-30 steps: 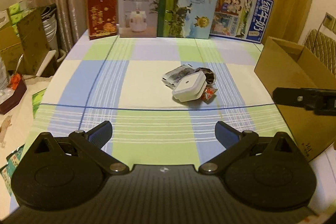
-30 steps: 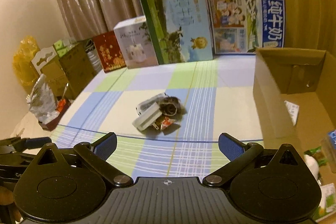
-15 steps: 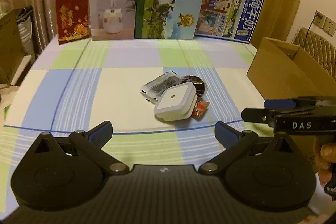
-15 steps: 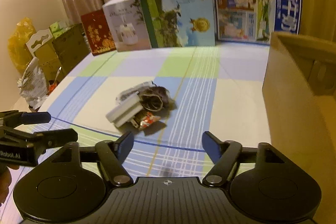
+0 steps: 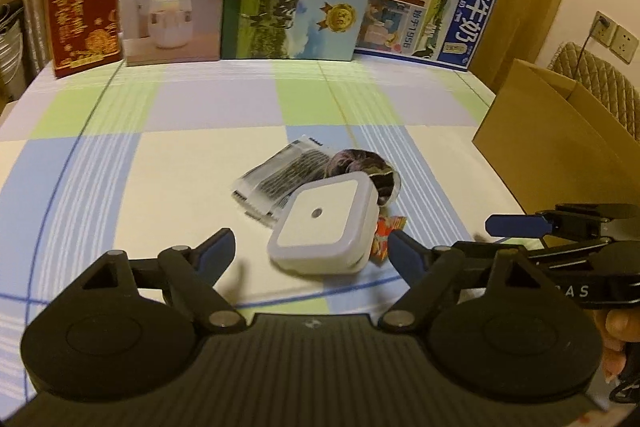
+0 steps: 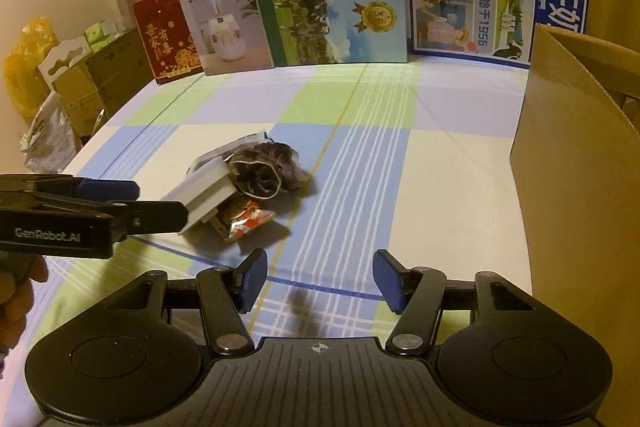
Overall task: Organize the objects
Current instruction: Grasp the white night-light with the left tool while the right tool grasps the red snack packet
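Both tools have been brought down onto the small pile mid-table, and their jaws have just been closing: the left gripper (image 5: 310, 247) is parted around the near edge of the white square night light (image 5: 326, 225) without pressing it, while the right gripper (image 6: 318, 277) is narrowed on nothing, short of the red snack packet (image 6: 248, 221). A pickup is judged imminent. The cardboard box (image 6: 576, 163) waits to the right; the dark pouch (image 6: 266, 173) and clear sachet (image 5: 280, 179) are tangled against the light.
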Tool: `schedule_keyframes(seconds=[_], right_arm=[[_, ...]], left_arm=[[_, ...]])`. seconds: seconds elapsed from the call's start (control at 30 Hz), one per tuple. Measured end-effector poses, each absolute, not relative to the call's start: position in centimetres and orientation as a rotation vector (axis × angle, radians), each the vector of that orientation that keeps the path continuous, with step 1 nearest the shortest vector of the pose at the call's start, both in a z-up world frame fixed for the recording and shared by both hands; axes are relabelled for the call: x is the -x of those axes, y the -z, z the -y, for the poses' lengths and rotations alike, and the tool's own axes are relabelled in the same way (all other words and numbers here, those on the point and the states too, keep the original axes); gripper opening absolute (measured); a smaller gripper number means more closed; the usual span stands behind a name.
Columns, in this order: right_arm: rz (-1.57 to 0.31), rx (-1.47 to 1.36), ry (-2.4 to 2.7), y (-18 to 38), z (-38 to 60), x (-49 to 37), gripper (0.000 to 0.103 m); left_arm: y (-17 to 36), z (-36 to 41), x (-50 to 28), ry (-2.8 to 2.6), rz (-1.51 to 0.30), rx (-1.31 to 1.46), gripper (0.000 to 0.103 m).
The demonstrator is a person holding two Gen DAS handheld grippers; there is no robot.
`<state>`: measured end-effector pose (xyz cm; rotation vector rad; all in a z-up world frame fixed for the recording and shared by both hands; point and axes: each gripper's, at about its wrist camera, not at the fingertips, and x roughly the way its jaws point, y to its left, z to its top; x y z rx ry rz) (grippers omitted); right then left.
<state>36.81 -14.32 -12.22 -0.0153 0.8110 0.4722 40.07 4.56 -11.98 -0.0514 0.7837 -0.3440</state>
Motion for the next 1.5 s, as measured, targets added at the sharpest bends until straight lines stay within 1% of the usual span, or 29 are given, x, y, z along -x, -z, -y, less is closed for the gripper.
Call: schedule_keyframes(seconds=[0.1,0.27,0.33,0.53,0.67,0.8,0.83,0.9,0.97,1.03,1.07,1.1,1.13,1.17,1.3,1.4,1.5], right_arm=[[-0.814,0.015,-0.471,12.3,14.3,-37.0,0.057],[-0.809,0.018,-0.477,12.4,13.9,-37.2,0.057],[-0.808,0.013,-0.472,12.4,14.0,-37.3,0.057],[-0.802,0.012,-0.479,12.2,13.8,-37.3,0.057],[-0.785,0.034,-0.523,12.1,12.8,-37.0,0.057],[-0.756,0.069,-0.576,12.2,11.6,-36.9,0.057],[-0.751,0.078,-0.586,12.3,11.2,-37.0,0.057],[-0.744,0.1,-0.605,12.5,10.4,-37.3,0.057],[-0.745,0.123,-0.616,12.9,9.6,-37.6,0.057],[-0.741,0.147,-0.624,13.3,8.9,-38.0,0.057],[-0.738,0.159,-0.628,13.4,8.7,-38.1,0.057],[-0.734,0.17,-0.63,13.5,8.4,-38.3,0.057],[-0.731,0.174,-0.631,13.6,8.2,-38.4,0.057],[-0.729,0.175,-0.632,13.7,8.1,-38.6,0.057],[-0.75,0.163,-0.626,14.5,7.7,-39.3,0.057],[-0.763,0.174,-0.627,15.1,7.5,-39.5,0.057],[-0.76,0.178,-0.627,15.3,7.5,-39.5,0.053]], left_arm=[[12.5,-4.6,-40.8,0.358,-0.792,0.071,0.075],[13.5,-5.1,-42.0,0.388,-0.821,0.139,0.069],[13.6,-5.3,-42.3,0.4,-0.827,0.173,0.063],[13.6,-5.3,-42.2,0.403,-0.835,0.19,0.063],[12.9,-5.2,-41.7,0.374,-0.843,0.124,0.062],[11.9,-6.7,-40.7,0.292,-0.847,0.047,0.062],[11.8,-7.2,-40.3,0.269,-0.845,0.026,0.058],[11.8,-8.2,-39.8,0.265,-0.846,0.032,0.041],[12.1,-8.9,-39.3,0.254,-0.848,0.036,0.041],[12.6,-9.2,-38.9,0.273,-0.858,0.033,0.053],[12.8,-9.2,-38.9,0.28,-0.86,0.038,0.057],[12.9,-9.4,-38.7,0.281,-0.858,0.049,0.066],[13.0,-9.6,-38.6,0.281,-0.852,0.063,0.069],[12.9,-9.9,-38.6,0.286,-0.843,0.084,0.069],[12.5,-10.9,-38.7,0.275,-0.816,0.177,0.075],[12.8,-11.3,-39.2,0.265,-0.836,0.215,0.075],[13.5,-11.2,-39.5,0.265,-0.857,0.203,0.075]])
